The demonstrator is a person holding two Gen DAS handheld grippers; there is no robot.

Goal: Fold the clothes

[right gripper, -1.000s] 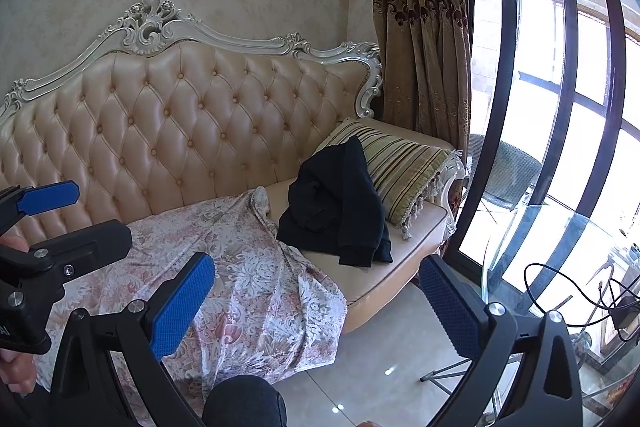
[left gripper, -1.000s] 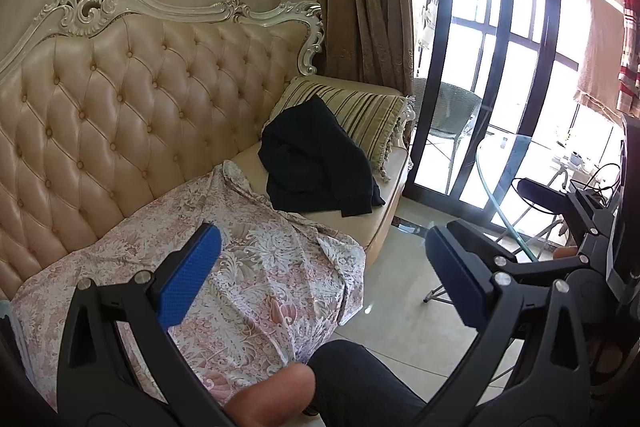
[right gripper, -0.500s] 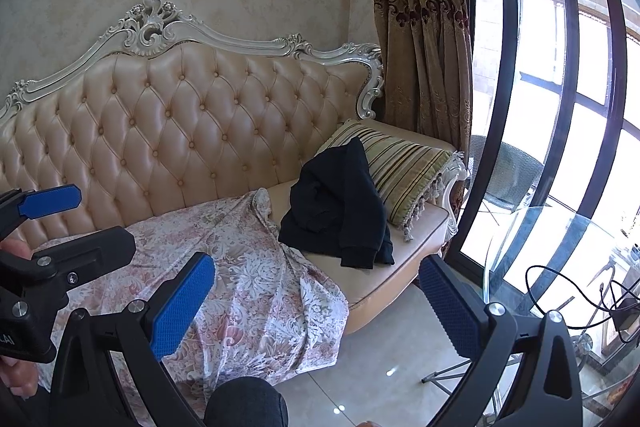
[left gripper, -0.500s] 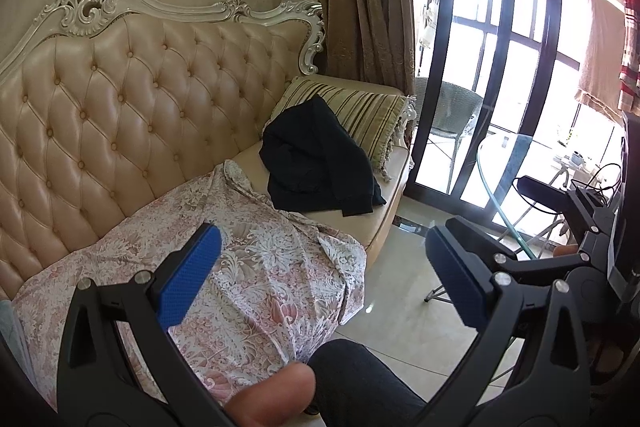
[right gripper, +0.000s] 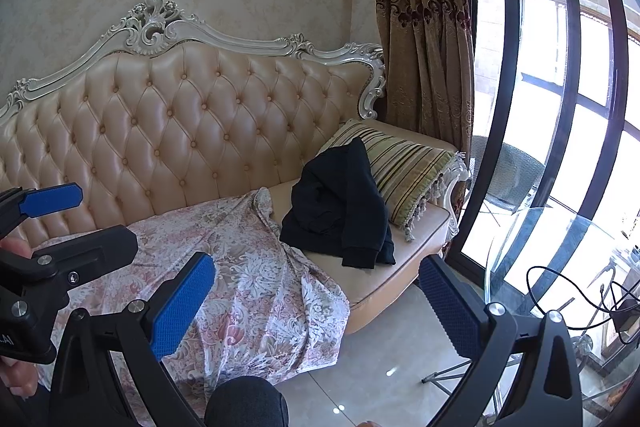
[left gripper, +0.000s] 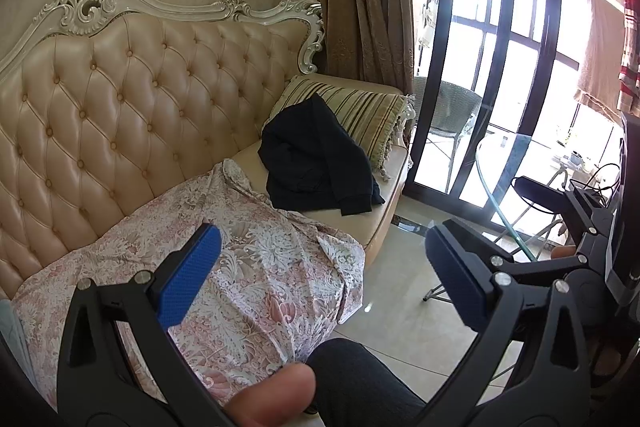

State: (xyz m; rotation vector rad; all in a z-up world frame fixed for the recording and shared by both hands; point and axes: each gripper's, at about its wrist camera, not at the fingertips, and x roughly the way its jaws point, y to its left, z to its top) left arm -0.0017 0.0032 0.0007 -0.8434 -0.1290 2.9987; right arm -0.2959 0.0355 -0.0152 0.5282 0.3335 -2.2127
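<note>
Left wrist view: left gripper (left gripper: 320, 273), blue-padded black jaws spread wide, nothing held. Dark navy crumpled garment (left gripper: 318, 163) at 12 o'clock on the cream tufted leather sofa (left gripper: 120, 107), leaning against a striped fringed cushion (left gripper: 360, 115). Pink floral sheet (left gripper: 248, 267) at 9 o'clock.

Right wrist view: right gripper (right gripper: 316, 301), jaws equally wide, empty; garment (right gripper: 336, 203) at 12 o'clock; left gripper's fingers (right gripper: 52, 201) at 9 o'clock; glass tabletop (right gripper: 560, 247) at 3 o'clock.

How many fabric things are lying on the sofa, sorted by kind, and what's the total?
Dark garments: 1, the navy top heaped against the pillow.
Floral cloths: 1, the pink patterned cloth spread over the seat and hanging off the front edge.
Pillows: 1, the striped pillow at the sofa's window end.
Total: 3.
</note>
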